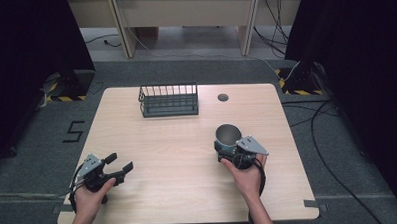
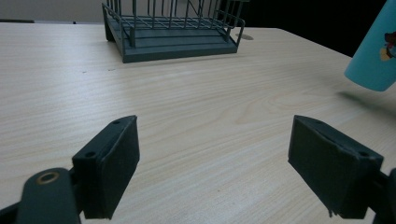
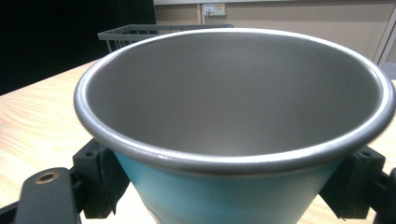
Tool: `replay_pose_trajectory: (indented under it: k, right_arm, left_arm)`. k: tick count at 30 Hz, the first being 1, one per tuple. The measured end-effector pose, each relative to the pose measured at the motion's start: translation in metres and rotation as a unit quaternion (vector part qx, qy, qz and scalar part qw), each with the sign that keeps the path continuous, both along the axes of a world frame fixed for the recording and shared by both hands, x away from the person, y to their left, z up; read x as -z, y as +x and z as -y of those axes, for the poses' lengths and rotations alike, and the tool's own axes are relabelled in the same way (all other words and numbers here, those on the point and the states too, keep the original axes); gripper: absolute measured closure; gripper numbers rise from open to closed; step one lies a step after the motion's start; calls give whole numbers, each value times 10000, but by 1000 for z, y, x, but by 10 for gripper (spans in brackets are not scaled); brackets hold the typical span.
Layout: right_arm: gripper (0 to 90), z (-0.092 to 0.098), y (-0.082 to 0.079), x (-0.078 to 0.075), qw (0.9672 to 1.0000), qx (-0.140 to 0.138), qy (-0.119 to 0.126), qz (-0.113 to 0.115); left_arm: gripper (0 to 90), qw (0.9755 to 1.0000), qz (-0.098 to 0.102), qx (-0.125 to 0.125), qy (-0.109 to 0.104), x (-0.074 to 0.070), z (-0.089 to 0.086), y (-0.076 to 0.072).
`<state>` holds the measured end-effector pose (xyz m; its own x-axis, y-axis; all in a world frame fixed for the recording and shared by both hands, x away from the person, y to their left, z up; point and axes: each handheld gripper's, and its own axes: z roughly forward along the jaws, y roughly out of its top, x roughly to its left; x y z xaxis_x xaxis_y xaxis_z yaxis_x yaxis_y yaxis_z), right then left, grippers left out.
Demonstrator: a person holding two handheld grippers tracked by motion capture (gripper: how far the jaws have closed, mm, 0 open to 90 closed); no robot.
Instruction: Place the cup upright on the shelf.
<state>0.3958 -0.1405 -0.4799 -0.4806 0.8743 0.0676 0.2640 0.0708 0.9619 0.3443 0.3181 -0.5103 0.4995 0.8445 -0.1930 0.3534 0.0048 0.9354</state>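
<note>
From where I stand, the main worry is the cup slipping: the right hand-held gripper is clamped on its turquoise wall below the rim, one black pad on each side, and because the cup flares wider toward the top, the pads sit on a sloping surface where a smooth metal body could slide down or twist if the person's hand tips or jerks. In the left gripper view the cup looks tilted and lifted clear of the bench, with its shadow lying on the wood beneath, so a loose grip would likely mean a drop and a roll toward the near right edge. If it is meant for the wire rack at the back of the bench, the thin bars could catch the rim on the way in. The left hand-held gripper rests near the front left corner, well apart from the cup, its jaws spread wide with nothing between them, so it offers no backup. The cup itself is a tapered tumbler, pale turquoise outside with a small printed figure on its side, dull brushed steel inside, a rolled silvery lip, and it looks empty; it sits right of centre on the person's side.
</note>
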Motion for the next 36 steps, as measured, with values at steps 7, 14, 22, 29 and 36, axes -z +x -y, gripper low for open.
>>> replay_pose_trajectory:
  k: [7,14,22,29,36]
  right_arm:
    - [171,-5,6,-5,10000,-10,14,73]
    - [171,-9,11,-11,9999,-13,50,117]
    - [171,-16,17,-19,9999,-20,64,158]
    - [171,-23,24,-25,9997,-97,67,205]
    - [172,-29,29,-28,9997,-131,99,191]
  left_arm:
    - [163,10000,2,4,2,0,0,0]
    - [166,10000,-2,12,35,0,0,0]
    - [169,10000,-20,11,63,0,1,0]
    - [170,10000,-26,6,43,0,1,1]
    - [171,10000,-40,20,53,1,1,1]
